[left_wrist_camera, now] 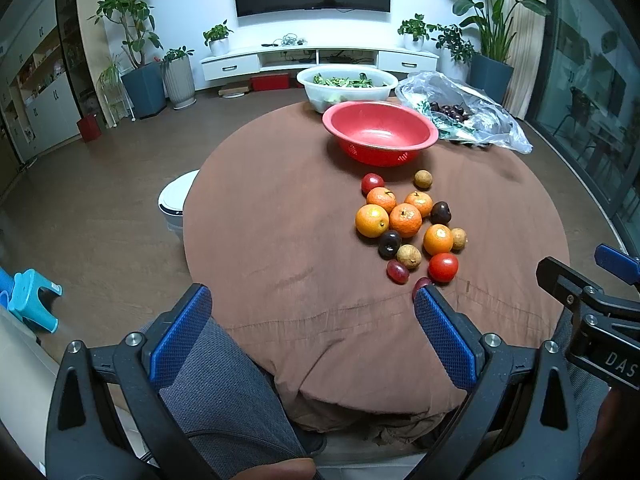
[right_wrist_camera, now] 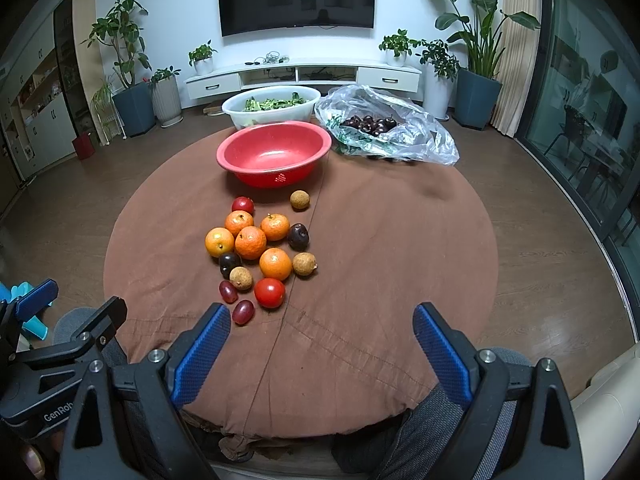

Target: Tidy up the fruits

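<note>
Both grippers, left (left_wrist_camera: 312,320) and right (right_wrist_camera: 322,340), are hovering wide open near loose fruits (right_wrist_camera: 260,252) before the red bowl (right_wrist_camera: 274,152), probably soft, rolling, needing gentle side grips.

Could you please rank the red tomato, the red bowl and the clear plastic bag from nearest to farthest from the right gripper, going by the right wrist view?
From the right gripper:
1. The red tomato, just ahead, slightly left, at the near edge of the fruit cluster.
2. The red bowl, beyond the fruit, ahead-left.
3. The clear plastic bag, at the table's far side, ahead-right.
</note>
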`<state>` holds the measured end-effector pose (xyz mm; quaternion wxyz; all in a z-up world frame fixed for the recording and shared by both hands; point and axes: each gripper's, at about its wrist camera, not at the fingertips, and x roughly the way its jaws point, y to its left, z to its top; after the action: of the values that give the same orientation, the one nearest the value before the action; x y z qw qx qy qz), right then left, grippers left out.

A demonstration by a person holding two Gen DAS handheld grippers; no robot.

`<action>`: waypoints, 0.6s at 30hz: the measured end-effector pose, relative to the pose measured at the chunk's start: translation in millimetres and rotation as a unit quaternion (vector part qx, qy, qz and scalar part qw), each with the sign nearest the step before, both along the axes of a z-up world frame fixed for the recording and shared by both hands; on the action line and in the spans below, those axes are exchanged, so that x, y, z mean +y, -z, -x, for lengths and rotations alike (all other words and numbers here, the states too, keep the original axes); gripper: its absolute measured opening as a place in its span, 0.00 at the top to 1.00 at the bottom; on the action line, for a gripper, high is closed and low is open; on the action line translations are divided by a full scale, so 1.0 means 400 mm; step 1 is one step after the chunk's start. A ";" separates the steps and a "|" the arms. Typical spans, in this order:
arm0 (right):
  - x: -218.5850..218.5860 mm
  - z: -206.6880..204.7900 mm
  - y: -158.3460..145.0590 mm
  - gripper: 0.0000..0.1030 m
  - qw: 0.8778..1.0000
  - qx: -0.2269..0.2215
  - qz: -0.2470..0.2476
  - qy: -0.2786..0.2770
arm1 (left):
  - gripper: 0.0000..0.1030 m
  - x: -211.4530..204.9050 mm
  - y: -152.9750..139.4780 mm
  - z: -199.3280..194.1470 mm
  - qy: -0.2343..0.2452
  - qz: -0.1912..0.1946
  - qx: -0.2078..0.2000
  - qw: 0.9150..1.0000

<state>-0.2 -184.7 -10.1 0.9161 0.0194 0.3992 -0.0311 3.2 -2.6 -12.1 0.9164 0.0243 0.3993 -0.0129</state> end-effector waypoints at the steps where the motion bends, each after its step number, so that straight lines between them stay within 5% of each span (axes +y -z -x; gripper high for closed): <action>1: 0.000 0.000 -0.001 0.08 1.000 0.001 0.000 0.000 | 0.00 0.000 0.001 0.000 0.000 0.000 0.000 1.000; 18: 0.002 -0.002 0.000 0.08 1.000 0.002 0.000 -0.001 | 0.00 0.002 0.006 0.000 -0.002 0.000 0.002 1.000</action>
<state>0.4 -183.9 -9.9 0.9152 0.0192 0.4013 -0.0306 3.4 -1.8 -14.5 0.9154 0.0233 0.4016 -0.0115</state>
